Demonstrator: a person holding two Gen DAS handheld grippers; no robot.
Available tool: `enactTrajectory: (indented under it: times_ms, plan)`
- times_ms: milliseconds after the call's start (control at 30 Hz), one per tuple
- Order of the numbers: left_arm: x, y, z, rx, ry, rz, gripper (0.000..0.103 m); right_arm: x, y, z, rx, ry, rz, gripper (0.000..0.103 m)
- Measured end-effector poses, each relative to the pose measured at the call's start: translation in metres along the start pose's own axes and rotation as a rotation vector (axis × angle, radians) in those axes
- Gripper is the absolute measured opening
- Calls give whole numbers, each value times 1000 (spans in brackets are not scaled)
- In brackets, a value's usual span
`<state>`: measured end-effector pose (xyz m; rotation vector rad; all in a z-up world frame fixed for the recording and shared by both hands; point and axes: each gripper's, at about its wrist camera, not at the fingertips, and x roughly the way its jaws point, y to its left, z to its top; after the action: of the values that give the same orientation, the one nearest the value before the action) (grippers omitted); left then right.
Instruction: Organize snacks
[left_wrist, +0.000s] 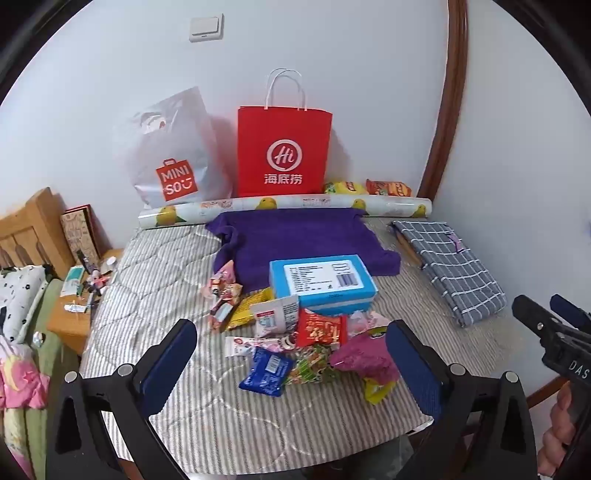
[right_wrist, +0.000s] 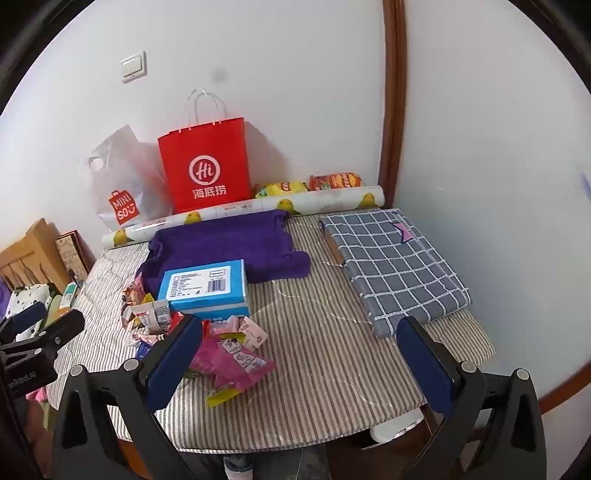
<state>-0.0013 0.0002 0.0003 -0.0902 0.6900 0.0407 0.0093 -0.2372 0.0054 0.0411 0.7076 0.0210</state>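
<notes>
- Left wrist view: striped quilted cover (left_wrist: 166, 280) over the table, white walls behind, brown curved trim at right.
- Far edge: glossy paper roll with yellow prints (left_wrist: 284, 208); behind it a red paper bag (left_wrist: 284, 151) standing upright and a white plastic Miniso bag (left_wrist: 170, 155).
- Snack pile (left_wrist: 295, 339) near centre: crinkled foil and plastic packets, touching a blue rectangular box (left_wrist: 323, 282) that lies partly on a purple towel (left_wrist: 295, 240).
- Left gripper (left_wrist: 291, 354) hovers over the pile, jaws wide apart, empty.
- Right wrist view: folded grey checked cloth (right_wrist: 391, 266) at right, flat.
- Pink packet (right_wrist: 236, 363) just beside the near left pad.
- Right gripper (right_wrist: 299, 354) jaws apart, holding nothing.
</notes>
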Motion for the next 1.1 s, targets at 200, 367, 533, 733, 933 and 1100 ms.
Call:
enactTrajectory:
  times_ms: [200,367,533,733,933,1100]
  plan:
    - [-4,13,-2,-34,30,-32,102,-2,8,-1,-8,10,4,103]
    - [-4,6,1,-25,26,-13,102,0,3,3,-12,25,2,103]
    - [-7,6,2,-25,17,-12,102,-6,9,1,-23,11,-4,103]
    - [-10,4,0,-23,7,-13,102,-10,7,1,-25,4,0,103]
    - [-12,2,-1,-21,5,-15,102,-13,8,1,-26,-2,0,103]
    - [-12,1,0,-19,5,-16,102,-14,9,2,-29,-6,0,103]
